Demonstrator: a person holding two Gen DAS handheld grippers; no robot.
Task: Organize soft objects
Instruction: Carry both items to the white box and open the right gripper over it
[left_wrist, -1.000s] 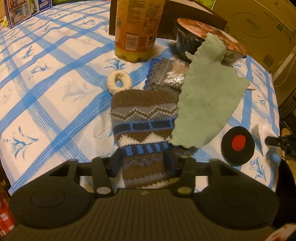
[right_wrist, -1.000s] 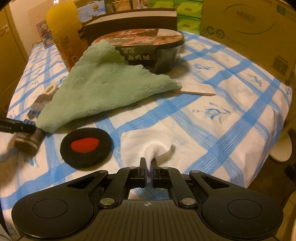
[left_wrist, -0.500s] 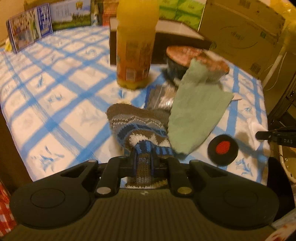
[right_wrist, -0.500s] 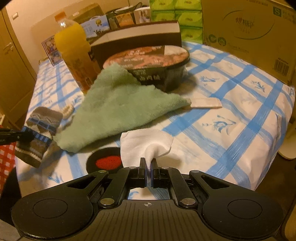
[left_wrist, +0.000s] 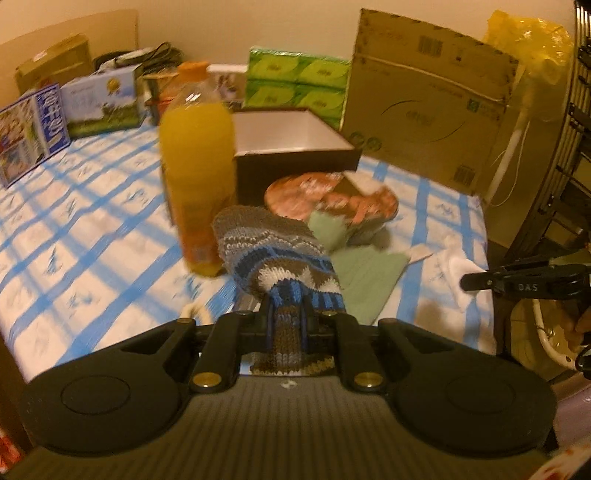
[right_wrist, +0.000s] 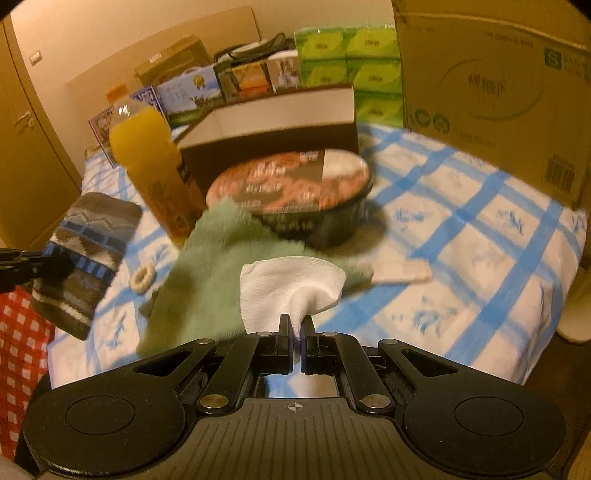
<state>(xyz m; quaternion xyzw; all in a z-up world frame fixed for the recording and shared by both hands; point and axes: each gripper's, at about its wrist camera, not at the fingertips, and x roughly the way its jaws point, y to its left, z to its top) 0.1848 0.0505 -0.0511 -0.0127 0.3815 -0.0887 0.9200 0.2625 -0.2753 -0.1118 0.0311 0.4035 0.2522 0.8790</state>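
Observation:
My left gripper is shut on a brown, blue and white knitted pouch and holds it in the air above the table's near edge; it also shows in the right wrist view. My right gripper is shut on a white gauze cloth, lifted off the table; it shows at the right of the left wrist view. A green fleece cloth lies on the checked tablecloth, leaning on a food bowl. A cream knitted ring lies beside it.
An orange juice bottle stands left of the bowl. An open dark box with a white inside stands behind them. A large cardboard box, green tissue packs and small cartons line the back. A flat wooden stick lies near the green cloth.
Both grippers have risen and pulled back from the table. The pouch, gripped half a second ago, now hangs higher. The white cloth has lifted further. The black and red disc is out of sight.

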